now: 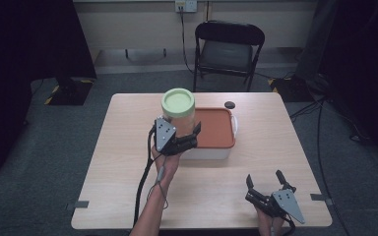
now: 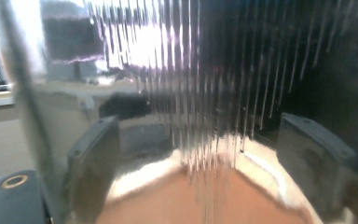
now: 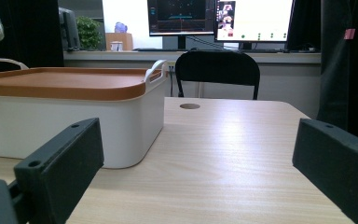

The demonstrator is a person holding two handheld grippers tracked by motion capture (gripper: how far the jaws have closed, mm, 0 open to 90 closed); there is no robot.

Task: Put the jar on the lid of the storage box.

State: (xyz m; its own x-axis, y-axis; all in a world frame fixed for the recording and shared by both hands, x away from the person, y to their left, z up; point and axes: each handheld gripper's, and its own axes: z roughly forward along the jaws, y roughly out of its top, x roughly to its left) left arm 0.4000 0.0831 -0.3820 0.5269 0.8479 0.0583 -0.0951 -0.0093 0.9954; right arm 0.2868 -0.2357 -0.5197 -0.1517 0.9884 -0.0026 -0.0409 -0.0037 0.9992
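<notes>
Two grippers are in my hands at a pale wooden table [image 1: 128,162]. My left gripper [image 1: 179,140] is raised over the table's middle, its jaws clamped on the sides of a clear ribbed jar [image 1: 178,117] with a pale green lid [image 1: 178,102]. I hold the jar upright and lifted, at the left end of a white storage box [image 1: 211,152] that sits near the centre of the table. The box is closed by a flat orange lid [image 1: 214,128], so I cannot tell what is inside it. In the left gripper view, the jar's ribbed wall [image 2: 191,93] is pressed between my two black jaws, and the box's orange lid [image 2: 186,200] shows blurred through the plastic below. I cannot make out any contents in the jar.

My right gripper [image 1: 266,184] rests low at the table's near right corner, well apart from the box, with its jaws spread wide and nothing between them. In the right gripper view, the white box [image 3: 74,116] stands to the left with its white handle [image 3: 154,70] raised at the end.

A small dark round hole [image 1: 230,104] marks the tabletop just beyond the box. A black folding chair [image 1: 226,49] stands behind the table.
</notes>
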